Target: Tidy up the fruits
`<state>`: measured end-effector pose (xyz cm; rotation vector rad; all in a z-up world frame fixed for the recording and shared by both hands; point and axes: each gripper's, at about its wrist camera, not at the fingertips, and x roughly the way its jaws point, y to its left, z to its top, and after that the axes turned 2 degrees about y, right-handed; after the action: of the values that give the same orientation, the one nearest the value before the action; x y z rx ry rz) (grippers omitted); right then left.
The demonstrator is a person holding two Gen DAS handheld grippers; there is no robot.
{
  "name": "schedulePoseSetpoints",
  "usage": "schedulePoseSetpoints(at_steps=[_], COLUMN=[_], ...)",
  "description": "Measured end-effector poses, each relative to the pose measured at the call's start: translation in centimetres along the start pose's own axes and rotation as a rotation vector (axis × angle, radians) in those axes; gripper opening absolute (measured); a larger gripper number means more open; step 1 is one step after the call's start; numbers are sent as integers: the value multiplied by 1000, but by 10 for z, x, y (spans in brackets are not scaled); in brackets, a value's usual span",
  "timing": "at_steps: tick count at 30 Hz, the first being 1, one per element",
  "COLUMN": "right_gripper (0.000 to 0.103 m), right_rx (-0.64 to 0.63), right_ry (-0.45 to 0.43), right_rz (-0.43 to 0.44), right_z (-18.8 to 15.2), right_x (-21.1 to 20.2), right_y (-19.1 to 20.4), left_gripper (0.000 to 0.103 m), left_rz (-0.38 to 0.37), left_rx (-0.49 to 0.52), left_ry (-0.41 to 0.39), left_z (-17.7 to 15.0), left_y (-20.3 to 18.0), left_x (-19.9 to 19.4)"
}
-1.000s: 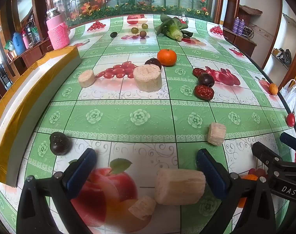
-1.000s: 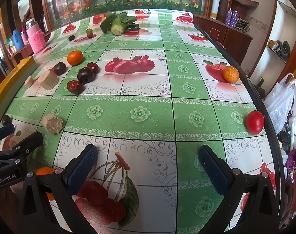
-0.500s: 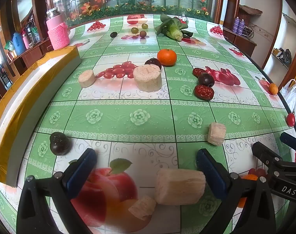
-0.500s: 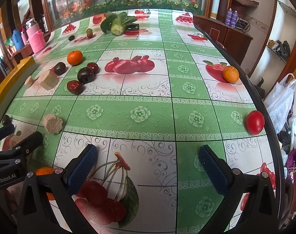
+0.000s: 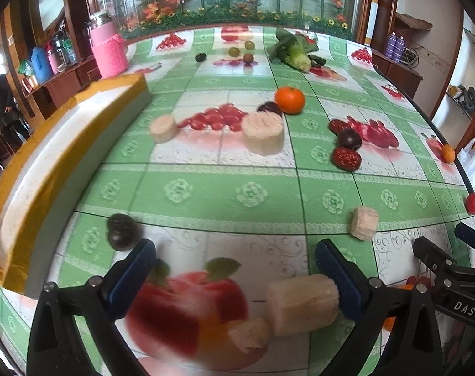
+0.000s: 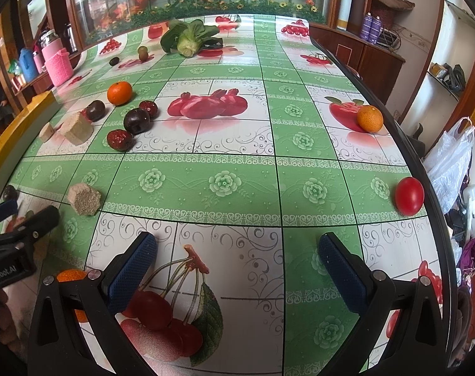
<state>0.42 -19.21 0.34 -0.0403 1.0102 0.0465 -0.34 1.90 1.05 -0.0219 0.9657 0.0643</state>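
Left gripper [image 5: 234, 269] spread wide over a pale cane chunk [image 5: 301, 304] touching its right finger, dark fruit [image 5: 123, 232] just beside the left finger, right gripper [image 6: 237, 263] gaping – nothing between, red tomato [image 6: 409, 195] near the table edge [image 6: 438, 194], broad bare tablecloth ahead.

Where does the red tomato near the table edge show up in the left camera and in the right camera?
Left wrist view: the red tomato sits at the far right edge of the picture, by the table's rim.
Right wrist view: the red tomato lies right of centre, close to the table's dark rim.
Shared landmark: the leafy cabbage at the far end of the table.
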Motion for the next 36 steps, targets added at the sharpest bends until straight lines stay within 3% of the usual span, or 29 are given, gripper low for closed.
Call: schedulePoseSetpoints(at_steps=[2, 8, 15, 23, 36], right_gripper=[103, 103, 103, 103, 103], right_rx=[2, -16, -59, -53, 43], right_ry=[41, -125, -134, -174, -180], right_rz=[2, -1, -4, -13, -22], right_z=[7, 14, 4, -5, -10], right_x=[1, -58, -98, -108, -102], right_y=[-1, 15, 54, 73, 57], left_gripper=[103, 103, 103, 103, 103], left_rz=[3, 38, 23, 0, -37], left_rx=[14, 25, -15, -55, -38], left_ry=[-8, -61, -77, -100, -142], left_z=[2, 10, 9, 3, -1], left_y=[6, 29, 54, 65, 57], left_x=[-9, -41, -63, -69, -71])
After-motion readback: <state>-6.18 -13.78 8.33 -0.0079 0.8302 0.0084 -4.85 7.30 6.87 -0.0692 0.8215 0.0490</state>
